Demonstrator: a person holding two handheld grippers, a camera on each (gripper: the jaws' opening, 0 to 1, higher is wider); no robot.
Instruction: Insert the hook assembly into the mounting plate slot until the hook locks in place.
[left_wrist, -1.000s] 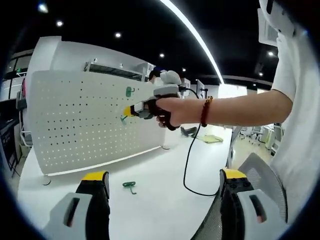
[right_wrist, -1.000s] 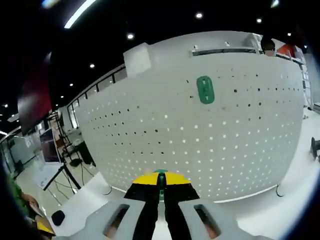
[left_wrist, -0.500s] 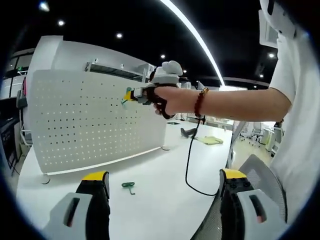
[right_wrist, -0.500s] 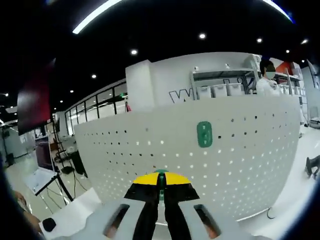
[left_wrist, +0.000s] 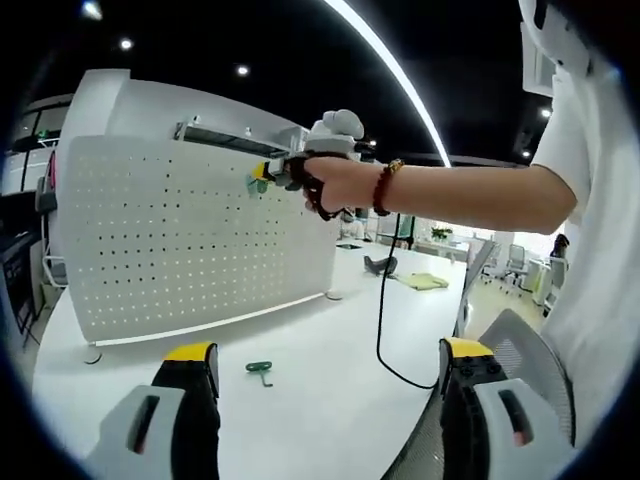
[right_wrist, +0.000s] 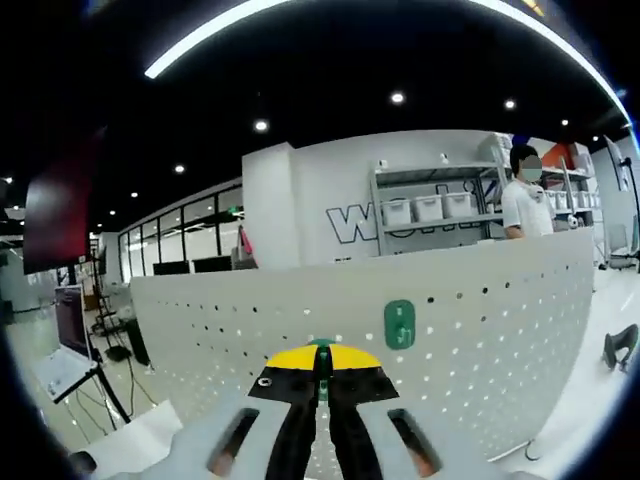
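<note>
Right tool (right_wrist: 321, 362) pinching green hook (right_wrist: 321, 350); partial wall lettering "W" (right_wrist: 352, 222).

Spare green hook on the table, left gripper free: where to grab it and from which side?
The hook lies flat on the table, just ahead of the open left gripper. Probably best to come from above, jaws straddling the straight shank rather than the curled end: the shank looks narrow and even, while the curl could slip. Detail is too small to say more.

- White pegboard (right_wrist: 480, 340), dotted with small holes.
- Green mounting plate (right_wrist: 399, 324).
- Green hook (left_wrist: 260, 371) on white table (left_wrist: 330, 390).
- Yellow-tipped black jaws, right gripper (right_wrist: 322, 362).
</note>
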